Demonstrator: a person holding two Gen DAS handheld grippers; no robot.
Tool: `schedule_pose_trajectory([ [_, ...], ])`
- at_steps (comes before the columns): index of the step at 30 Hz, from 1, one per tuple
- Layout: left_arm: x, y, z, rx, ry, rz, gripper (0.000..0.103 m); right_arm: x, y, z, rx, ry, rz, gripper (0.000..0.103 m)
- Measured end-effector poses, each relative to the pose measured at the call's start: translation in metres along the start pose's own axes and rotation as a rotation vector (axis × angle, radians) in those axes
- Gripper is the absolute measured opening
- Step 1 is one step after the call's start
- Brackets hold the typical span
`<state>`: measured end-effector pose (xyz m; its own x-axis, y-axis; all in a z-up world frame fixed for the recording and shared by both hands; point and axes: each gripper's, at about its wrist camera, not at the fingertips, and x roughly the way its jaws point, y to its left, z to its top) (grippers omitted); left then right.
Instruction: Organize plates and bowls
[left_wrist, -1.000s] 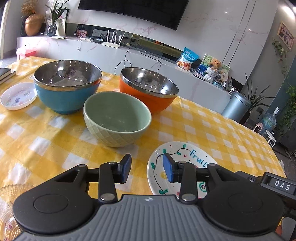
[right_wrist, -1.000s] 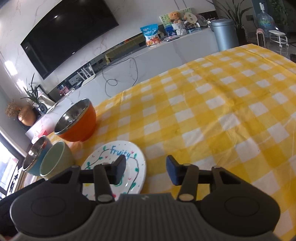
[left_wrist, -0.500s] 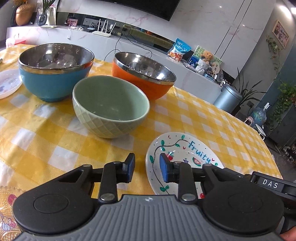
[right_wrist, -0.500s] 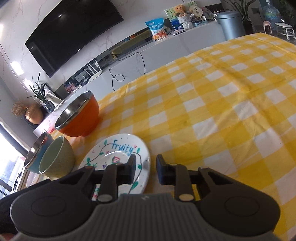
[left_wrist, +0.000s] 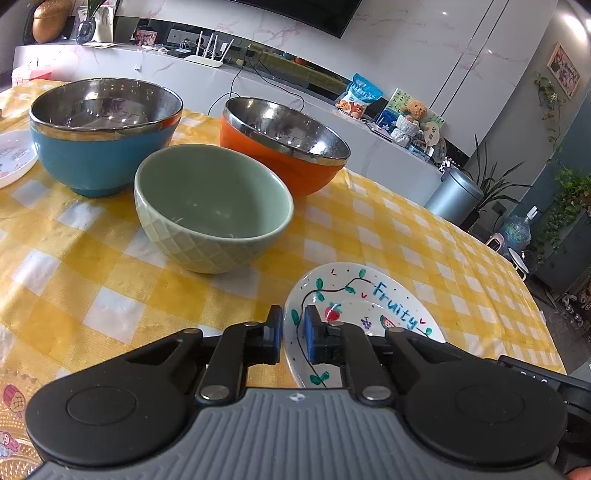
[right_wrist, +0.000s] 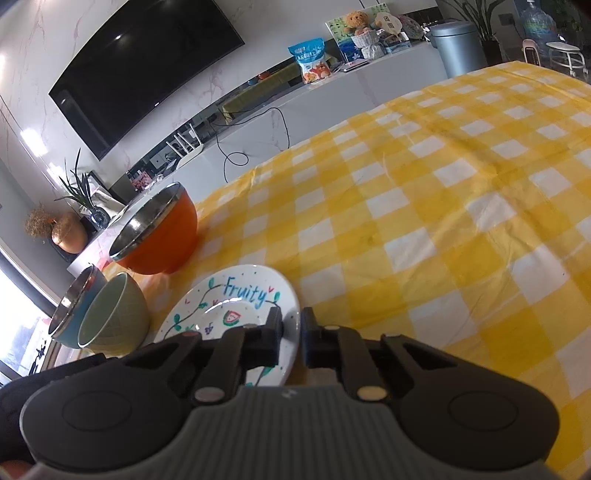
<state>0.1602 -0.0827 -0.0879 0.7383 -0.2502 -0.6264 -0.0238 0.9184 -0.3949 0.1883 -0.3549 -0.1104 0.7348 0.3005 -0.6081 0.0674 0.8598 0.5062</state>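
A white "Fruity" plate (left_wrist: 369, 295) lies on the yellow checked tablecloth (left_wrist: 92, 266). My left gripper (left_wrist: 293, 334) has its fingers nearly closed over the plate's left rim. My right gripper (right_wrist: 291, 334) has its fingers nearly closed over the same plate's (right_wrist: 229, 306) right rim. A pale green bowl (left_wrist: 212, 206) stands just beyond the plate, with a blue steel bowl (left_wrist: 99, 133) and an orange steel bowl (left_wrist: 284, 144) behind it. The bowls also show in the right wrist view: the orange bowl (right_wrist: 159, 236), the green bowl (right_wrist: 114, 317), the blue bowl (right_wrist: 72, 310).
A small white plate (left_wrist: 13, 158) lies at the far left by the blue bowl. A patterned mat (left_wrist: 14, 402) lies at the near left. A white TV counter (left_wrist: 258, 85) stands beyond the table. Open tablecloth (right_wrist: 443, 221) stretches to the right.
Both grippers have narrowed from wide open to a small gap and moved in onto opposite rims of the Fruity plate. The bowls have not moved.
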Motion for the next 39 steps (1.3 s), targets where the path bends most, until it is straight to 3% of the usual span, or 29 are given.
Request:
schedule_pose_trajectory([
  [22,-0.077,0.003,0.000,0.026,-0.062,0.002,0.013,-0.052,0.020,-0.015,0.017,0.039,0.091,0.008],
  [39,-0.153,0.069,-0.015,-0.048,-0.034,0.048,0.013,-0.098,0.080,-0.074,0.031,0.019,0.204,0.008],
])
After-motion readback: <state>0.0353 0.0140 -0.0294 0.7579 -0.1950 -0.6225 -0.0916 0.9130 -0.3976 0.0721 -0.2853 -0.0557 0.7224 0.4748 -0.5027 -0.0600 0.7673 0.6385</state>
